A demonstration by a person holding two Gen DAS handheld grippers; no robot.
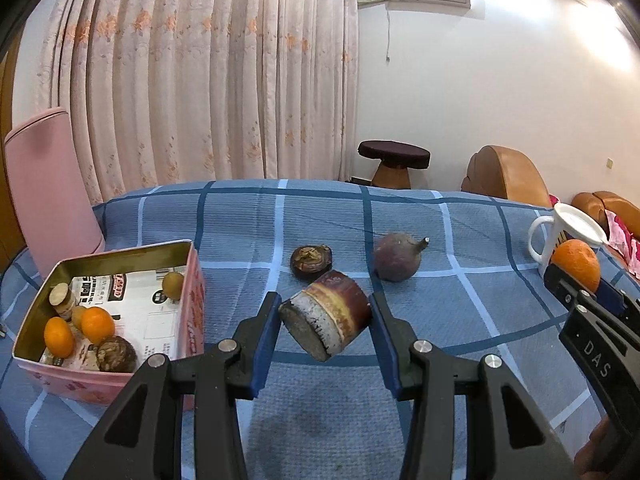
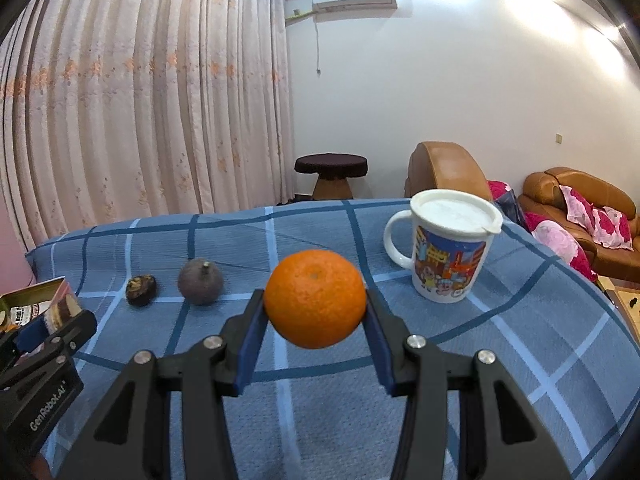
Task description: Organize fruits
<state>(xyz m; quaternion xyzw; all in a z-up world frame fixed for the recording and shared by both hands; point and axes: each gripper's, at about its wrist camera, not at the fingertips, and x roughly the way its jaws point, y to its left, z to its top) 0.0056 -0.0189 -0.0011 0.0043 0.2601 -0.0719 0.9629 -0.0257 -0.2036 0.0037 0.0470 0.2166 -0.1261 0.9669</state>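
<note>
My left gripper (image 1: 325,308) is shut on a short piece of sugarcane (image 1: 326,316), brown and white, held tilted above the blue checked cloth (image 1: 320,420). My right gripper (image 2: 315,300) is shut on an orange (image 2: 315,298), also held above the cloth. To the left stands a pink tin box (image 1: 196,304) holding two oranges (image 1: 97,324), another cane piece, a small yellowish fruit and a brown fruit. A dark mangosteen (image 1: 311,262) and a round purple fruit (image 1: 397,257) lie on the cloth just beyond the left gripper.
A white lidded mug (image 2: 448,256) with a cartoon print stands at the right of the cloth. A pink chair back (image 1: 48,184) rises behind the box. Curtains, a dark stool (image 1: 394,156) and brown sofas (image 2: 580,200) lie beyond the table.
</note>
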